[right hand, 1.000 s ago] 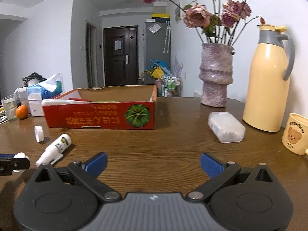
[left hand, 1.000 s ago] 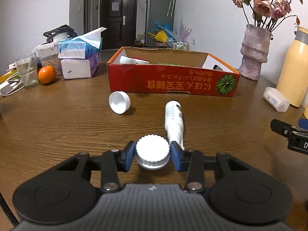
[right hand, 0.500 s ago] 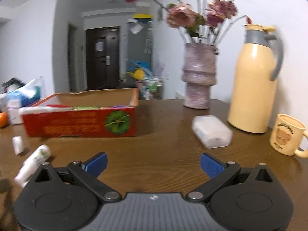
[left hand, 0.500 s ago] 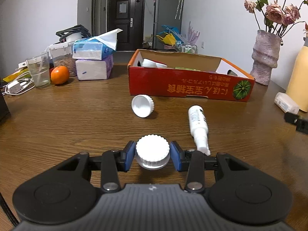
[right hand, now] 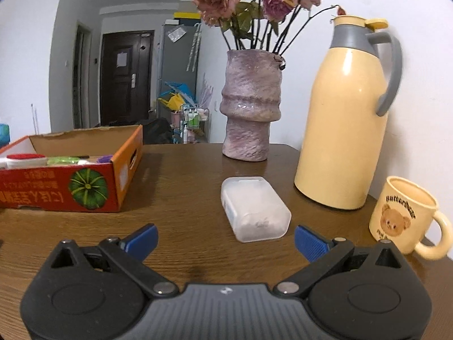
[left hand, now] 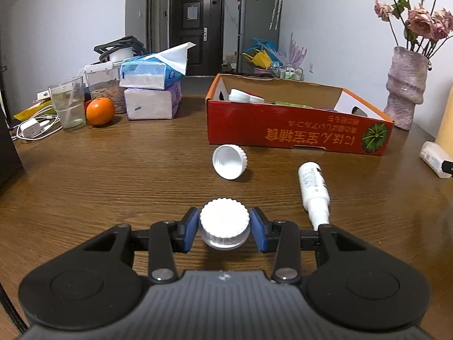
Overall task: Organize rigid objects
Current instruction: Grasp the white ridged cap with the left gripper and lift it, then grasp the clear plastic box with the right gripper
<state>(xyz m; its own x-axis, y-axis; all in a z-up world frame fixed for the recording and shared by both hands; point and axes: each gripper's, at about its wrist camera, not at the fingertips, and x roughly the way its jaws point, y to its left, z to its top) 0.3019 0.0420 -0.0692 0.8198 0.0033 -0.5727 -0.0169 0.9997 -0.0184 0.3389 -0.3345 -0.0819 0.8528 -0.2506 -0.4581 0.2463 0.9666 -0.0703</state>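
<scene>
Left fingers pinch a cap while the right pair lines up on a plastic case, both bound for the red box.

The left gripper (left hand: pixel 225 228) has its blue fingers (left hand: pixel 189 231) clamped on the ribbed sides of a round white screw cap (left hand: pixel 225 222), held clear of the wooden tabletop (left hand: pixel 113 175), presumably for carrying to the red cardboard box (left hand: pixel 297 130). In front of that box lie a second white cap (left hand: pixel 230 161) and a white spray bottle (left hand: pixel 313 191). The right gripper (right hand: pixel 225 239) hangs with fingers spread wide, empty, aimed at the frosted plastic case (right hand: pixel 254 208) lying right of the box.
</scene>
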